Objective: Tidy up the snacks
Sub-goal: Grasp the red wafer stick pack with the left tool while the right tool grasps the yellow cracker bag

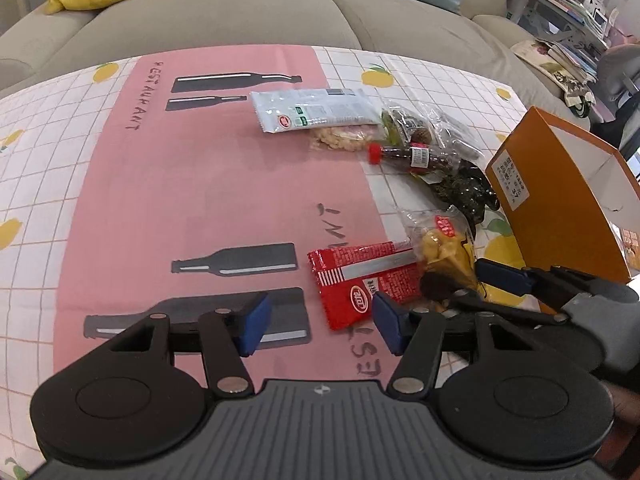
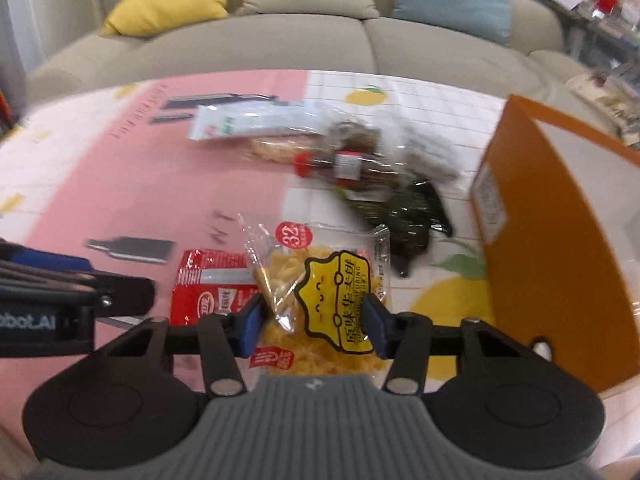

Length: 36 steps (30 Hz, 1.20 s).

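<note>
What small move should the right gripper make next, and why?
Probably close the right gripper on the yellow-labelled snack bag: its blue fingers are open on either side of the bag, not yet pinching it, and the open orange box stands just to the right.

I note both grippers, left gripper (image 1: 322, 322) and right gripper (image 2: 313, 326): black linkage arms, silver pivot screws, blue finger pads (image 1: 252, 326), ribbed grey housing behind.

Left gripper (image 1: 320, 322) low, level, jaws wide apart, nothing between them. Right gripper (image 2: 314, 322) just beside it, jaws spread, blue pads (image 2: 252, 326) facing inward.
</note>
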{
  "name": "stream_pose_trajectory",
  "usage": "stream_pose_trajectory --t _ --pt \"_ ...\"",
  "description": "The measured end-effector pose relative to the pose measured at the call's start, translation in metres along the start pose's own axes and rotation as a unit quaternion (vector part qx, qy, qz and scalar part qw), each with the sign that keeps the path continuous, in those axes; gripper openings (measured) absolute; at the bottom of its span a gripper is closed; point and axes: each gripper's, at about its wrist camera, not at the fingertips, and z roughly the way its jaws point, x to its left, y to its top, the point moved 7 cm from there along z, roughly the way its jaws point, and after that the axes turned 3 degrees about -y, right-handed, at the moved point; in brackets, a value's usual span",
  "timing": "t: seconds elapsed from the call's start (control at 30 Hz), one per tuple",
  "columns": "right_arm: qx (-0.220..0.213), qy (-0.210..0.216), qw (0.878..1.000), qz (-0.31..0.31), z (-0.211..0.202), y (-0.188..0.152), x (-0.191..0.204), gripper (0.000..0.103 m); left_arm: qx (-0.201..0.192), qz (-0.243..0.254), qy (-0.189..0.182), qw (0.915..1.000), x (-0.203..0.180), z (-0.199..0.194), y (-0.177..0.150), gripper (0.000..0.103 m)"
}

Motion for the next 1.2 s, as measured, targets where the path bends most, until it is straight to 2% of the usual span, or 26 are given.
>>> stream_pose_trajectory --t 0.1,0.17,0.23,0.3,0.4,0.5,0.63,0.7,0.77,0.87,0.97,1.1,1.2 --pt "-0.005 0.005 1.000 0.018 -0.005 0.006 -0.007 0.037 -0.004 0.031 -0.007 0.9995 -0.004 0.000 0.003 0.068" --pt "-0.016 -0.021 1.000 0.007 -0.011 0.009 -0.014 0.033 -0.001 0.077 -0.020 0.9968 -0.015 0.006 0.005 0.068" --pt "-0.017 -0.043 0.999 -0.010 -0.010 0.010 -0.020 0.032 0.002 0.132 -0.031 0.9907 -0.028 0.016 0.005 0.070" --pt "-0.003 -0.043 0.999 -0.013 -0.004 0.007 -0.026 0.032 0.010 0.196 -0.043 0.9795 -0.041 0.027 0.004 0.072" --pt "0.002 -0.031 0.999 -0.008 -0.001 0.006 -0.032 0.036 0.023 0.275 -0.036 0.9604 -0.055 0.042 0.002 0.074" --pt "0.004 -0.032 0.999 0.013 0.003 0.004 -0.039 0.043 0.029 0.338 -0.039 0.9399 -0.063 0.053 -0.002 0.079" --pt "0.012 -0.034 0.999 0.009 0.007 -0.001 -0.043 0.061 0.043 0.382 -0.036 0.9224 -0.065 0.068 -0.002 0.080" --pt "0.010 -0.039 0.999 0.003 0.011 -0.002 -0.046 0.063 0.046 0.397 -0.038 0.9161 -0.066 0.074 0.000 0.081" --pt "0.010 -0.040 0.999 0.007 0.013 -0.002 -0.049 0.064 0.049 0.398 -0.051 0.9148 -0.069 0.078 0.003 0.083" --pt "0.010 -0.037 0.999 0.011 0.015 -0.003 -0.050 0.068 0.059 0.384 -0.071 0.9186 -0.073 0.084 0.006 0.088" --pt "0.006 -0.034 0.999 0.001 0.016 -0.004 -0.046 0.071 0.058 0.389 -0.083 0.9156 -0.078 0.088 0.007 0.090" --pt "0.000 -0.046 0.999 0.010 0.017 -0.005 -0.049 0.064 0.064 0.358 -0.087 0.9273 -0.083 0.089 0.006 0.084" --pt "0.000 -0.053 0.999 0.006 0.016 -0.005 -0.050 0.056 0.066 0.322 -0.064 0.9421 -0.084 0.085 0.003 0.075"
